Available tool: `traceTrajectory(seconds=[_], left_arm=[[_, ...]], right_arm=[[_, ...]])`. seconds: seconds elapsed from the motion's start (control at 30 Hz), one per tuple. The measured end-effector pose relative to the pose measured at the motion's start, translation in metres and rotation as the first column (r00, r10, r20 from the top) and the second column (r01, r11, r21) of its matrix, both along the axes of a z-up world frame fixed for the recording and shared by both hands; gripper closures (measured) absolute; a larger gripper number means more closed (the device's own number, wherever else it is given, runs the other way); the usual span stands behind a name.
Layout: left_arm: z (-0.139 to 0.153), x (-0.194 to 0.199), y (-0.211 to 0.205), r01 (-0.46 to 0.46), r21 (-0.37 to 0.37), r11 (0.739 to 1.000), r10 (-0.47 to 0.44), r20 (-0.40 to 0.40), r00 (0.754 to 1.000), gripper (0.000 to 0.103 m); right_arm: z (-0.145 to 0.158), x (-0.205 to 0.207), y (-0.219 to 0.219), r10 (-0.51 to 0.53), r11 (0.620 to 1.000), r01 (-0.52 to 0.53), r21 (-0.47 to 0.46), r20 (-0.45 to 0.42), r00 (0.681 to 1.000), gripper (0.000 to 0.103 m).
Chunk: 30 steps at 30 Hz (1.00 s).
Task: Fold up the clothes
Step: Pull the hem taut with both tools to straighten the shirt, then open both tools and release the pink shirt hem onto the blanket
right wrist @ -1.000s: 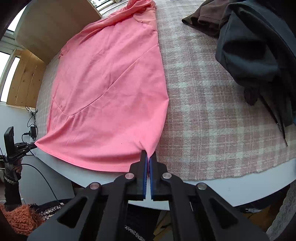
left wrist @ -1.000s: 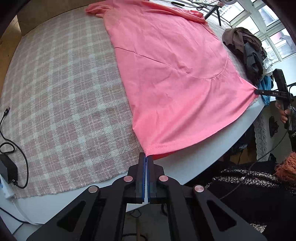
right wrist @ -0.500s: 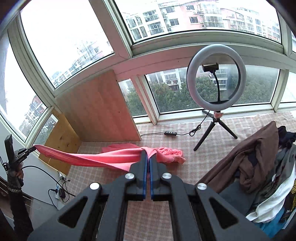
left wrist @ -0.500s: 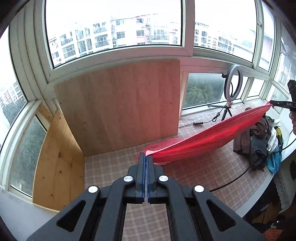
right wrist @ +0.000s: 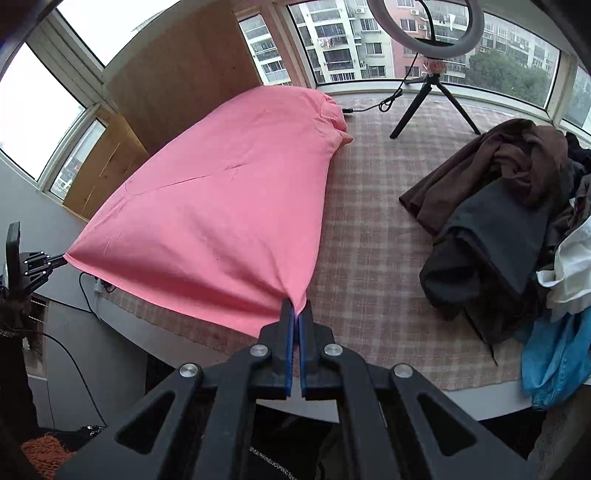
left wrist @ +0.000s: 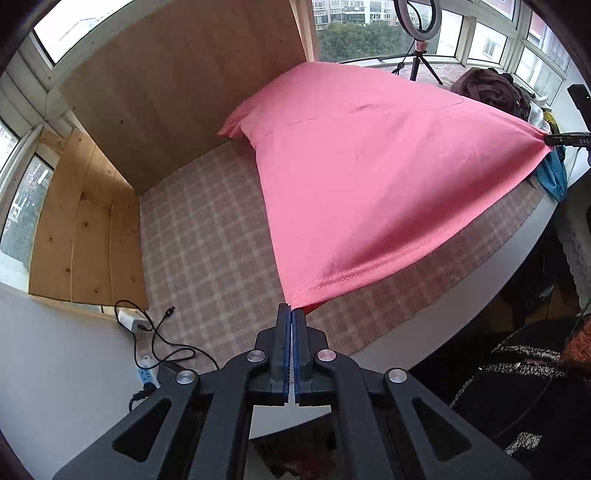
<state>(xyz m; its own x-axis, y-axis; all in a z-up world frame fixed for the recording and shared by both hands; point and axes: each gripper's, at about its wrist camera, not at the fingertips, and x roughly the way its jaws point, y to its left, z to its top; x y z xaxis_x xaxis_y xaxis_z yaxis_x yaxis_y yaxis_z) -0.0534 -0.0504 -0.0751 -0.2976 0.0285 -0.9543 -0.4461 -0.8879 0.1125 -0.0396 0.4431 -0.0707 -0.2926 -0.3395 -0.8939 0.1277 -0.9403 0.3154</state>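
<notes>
- My left gripper (left wrist: pixel 291 314) is closed tight on one bottom corner of the pink shirt (left wrist: pixel 369 177). I see the stitched hem right above its blue pads.
- My right gripper (right wrist: pixel 296 308) is pinched shut on the other bottom corner of that shirt. From the left camera I can see it far off at the right edge, with small white letters on it that I read as "DAS"; the rest is too tiny to read.
- The shirt is lifted off the checked cloth (left wrist: pixel 207 236) at my end and stretched between my two grippers. Its far end, with the sleeves, is bunched near the wooden board (left wrist: pixel 184 74).
- On the left side, a black cable (left wrist: pixel 162 332) and a white power strip (left wrist: pixel 146 374) lie by the table's edge.
- On the right side, a pile of clothes (right wrist: pixel 509 206) sits on the checked cloth, well apart from the shirt: brown, dark grey, white and blue ones.
- Farther back, a ring light (right wrist: pixel 424 22) stands on a small tripod.
- Behind the windows I see tall buildings (right wrist: pixel 332 40) and trees.
</notes>
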Motion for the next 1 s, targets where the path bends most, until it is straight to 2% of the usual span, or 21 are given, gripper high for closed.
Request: traceTrajectory(seconds=[0.07,0.17,0.27,0.4,0.6,0.67,0.8,0.93,1.0], left_arm=[[-0.049,0.017,0.004,0.009,0.014,1.000,-0.010,0.091,0.996,0.103],[-0.108,0.038,0.007,-0.003,0.042,0.999,-0.005,0.204,0.979,0.103],[-0.147,0.053,0.007,-0.027,0.084,0.996,0.002,0.290,0.957,0.103],[-0.175,0.061,0.004,-0.044,0.101,0.994,0.007,0.345,0.939,0.103],[-0.187,0.062,-0.002,-0.048,0.090,0.995,0.010,0.384,0.923,0.102],[-0.182,0.067,-0.008,-0.048,0.081,0.996,0.013,0.388,0.922,0.102],[-0.158,0.071,-0.035,-0.080,0.067,0.995,0.051,0.356,0.933,0.099],[-0.137,0.050,-0.055,-0.117,0.060,0.991,0.096,0.278,0.956,0.099],[-0.125,0.023,-0.056,-0.113,0.073,0.991,0.094,0.230,0.969,0.099]], right_arm=[[-0.059,0.015,0.005,-0.025,0.999,0.028,-0.023,0.111,0.993,0.101],[-0.126,0.033,0.008,-0.051,0.999,0.052,-0.002,0.221,0.974,0.101],[-0.167,0.046,0.010,-0.063,0.998,0.063,0.010,0.305,0.950,0.101],[-0.186,0.053,0.012,-0.061,0.998,0.052,0.035,0.347,0.936,0.101],[-0.190,0.050,0.000,-0.003,0.993,-0.041,0.107,0.387,0.922,0.100],[-0.181,0.049,0.001,0.004,0.991,-0.056,0.120,0.395,0.918,0.094],[-0.137,0.039,0.017,0.016,0.992,-0.055,0.111,0.323,0.946,0.083],[-0.089,0.013,0.031,-0.025,0.996,0.008,0.086,0.189,0.982,0.082],[-0.066,-0.009,0.033,-0.056,0.996,0.047,0.077,0.112,0.992,0.082]])
